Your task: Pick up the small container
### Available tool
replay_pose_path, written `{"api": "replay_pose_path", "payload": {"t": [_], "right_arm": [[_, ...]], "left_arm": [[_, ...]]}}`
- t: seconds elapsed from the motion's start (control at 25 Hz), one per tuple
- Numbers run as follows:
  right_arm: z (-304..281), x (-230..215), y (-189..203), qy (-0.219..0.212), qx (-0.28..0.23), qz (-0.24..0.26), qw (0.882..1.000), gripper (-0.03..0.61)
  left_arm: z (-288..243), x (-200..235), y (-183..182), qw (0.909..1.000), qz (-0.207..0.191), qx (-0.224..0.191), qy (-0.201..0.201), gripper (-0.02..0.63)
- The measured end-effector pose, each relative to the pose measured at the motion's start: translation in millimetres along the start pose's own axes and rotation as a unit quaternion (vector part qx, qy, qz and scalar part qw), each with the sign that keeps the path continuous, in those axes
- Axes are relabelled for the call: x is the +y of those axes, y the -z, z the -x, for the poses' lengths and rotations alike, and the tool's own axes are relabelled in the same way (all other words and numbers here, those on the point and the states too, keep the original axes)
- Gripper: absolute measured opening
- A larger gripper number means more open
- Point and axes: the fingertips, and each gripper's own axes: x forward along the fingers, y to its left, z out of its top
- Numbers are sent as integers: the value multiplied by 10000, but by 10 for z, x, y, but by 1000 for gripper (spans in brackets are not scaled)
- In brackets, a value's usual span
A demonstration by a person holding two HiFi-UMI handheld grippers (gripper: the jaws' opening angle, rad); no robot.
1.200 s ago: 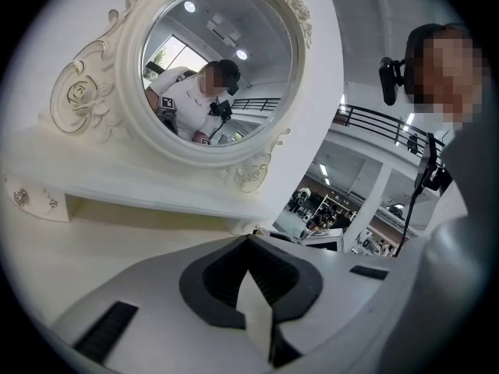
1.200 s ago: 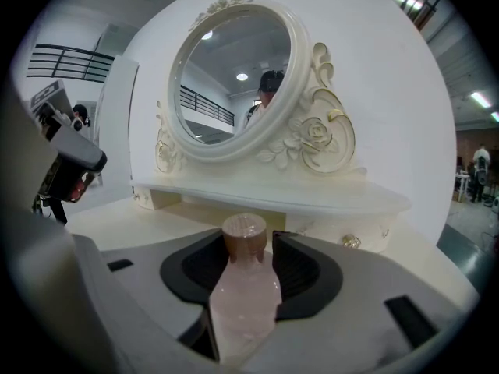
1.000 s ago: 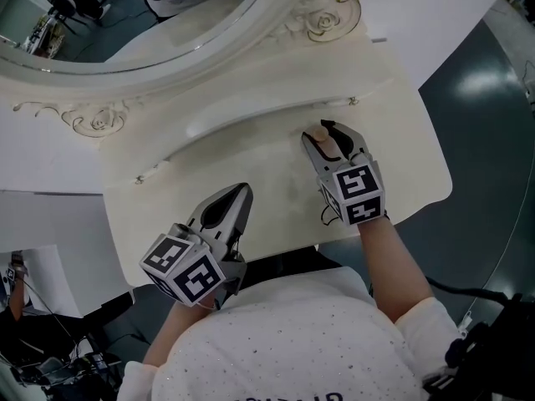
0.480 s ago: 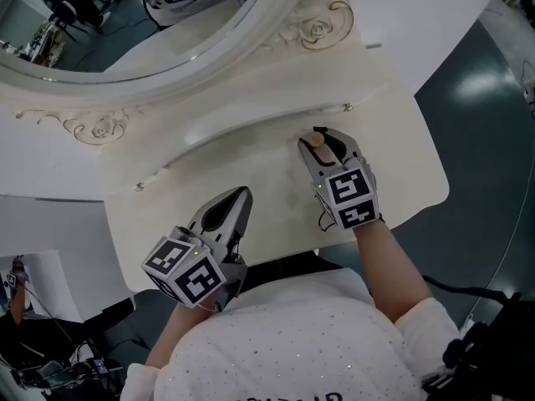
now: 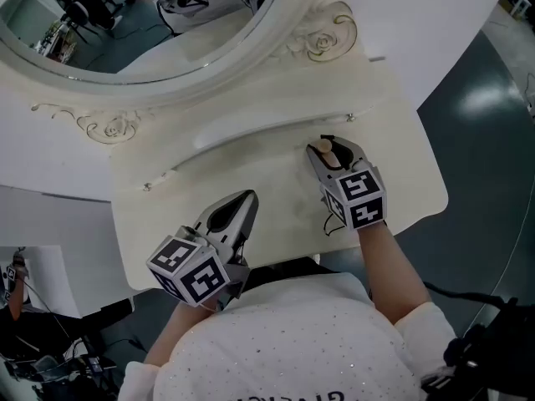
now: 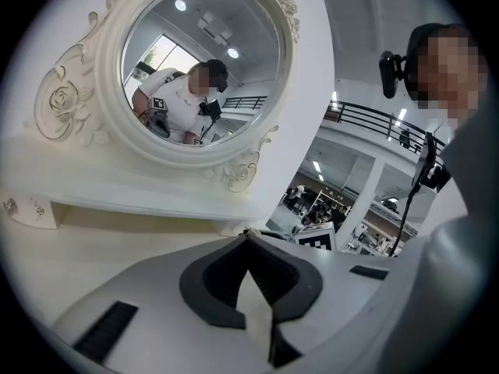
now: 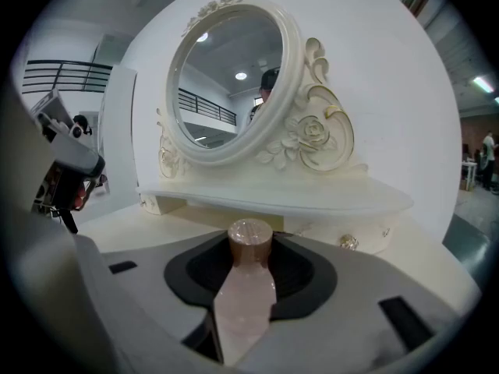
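The small container [image 7: 246, 294] is a pale pink bottle with a brown cap [image 7: 249, 235]. It stands upright between the jaws of my right gripper [image 7: 249, 249], whose jaws are closing, and both pads press on its sides. In the head view the container [image 5: 329, 154] shows at the tip of the right gripper [image 5: 328, 150], over the middle of the cream dressing table [image 5: 410, 161]. My left gripper [image 5: 239, 204] hovers at the table's front left, its jaws together and nothing between them; in its own view the left gripper [image 6: 248, 237] points at the mirror.
A round mirror [image 5: 150, 23] in a carved cream frame stands at the back on a raised shelf [image 5: 251, 111] with small drawer knobs [image 5: 350, 118]. The table's front edge [image 5: 276, 253] runs just before the person's body. Dark floor [image 5: 485, 140] lies to the right.
The right gripper's jaws have closed in around the container. Both grippers stay in about the same places over the table; the head camera has shifted a little.
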Motion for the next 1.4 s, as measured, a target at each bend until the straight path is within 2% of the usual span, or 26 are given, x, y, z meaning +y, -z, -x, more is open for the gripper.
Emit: {"api": "replay_pose_path", "payload": {"t": [0.32,0.56,0.64,0.8,0.88,1.16,1.32,1.4], "right_arm": [[41,-21,-2,38,-226,-550,9982,136],[406,-153,-311,166,-643,-1140,9913,135],[554,-148,-417,179,-751,-1131,9906,135],[759,-75,-616,289,-876,-697,9933,135],[820,-14,-673,367,-910,-630,9932,135],[1105,269,-793,698,-994,-767,9896,135],[1312,473,-875,925,-1142,-883,9852,135],[1388,611,-908,1024,-1218,-908,9831,135]], "left_arm": [[36,176,-83,9999,-127,-81,-36,2],[-45,-18,-216,9991,-258,-268,190,2],[-55,-158,-273,9983,-285,-345,366,2],[-49,-298,-390,9967,-373,-483,537,2],[-37,-317,-434,9960,-402,-538,595,2],[204,-305,-565,9937,-529,-746,650,2],[452,-290,-587,9915,-347,-827,938,2],[607,-295,-603,9897,-396,-871,1065,2]]}}
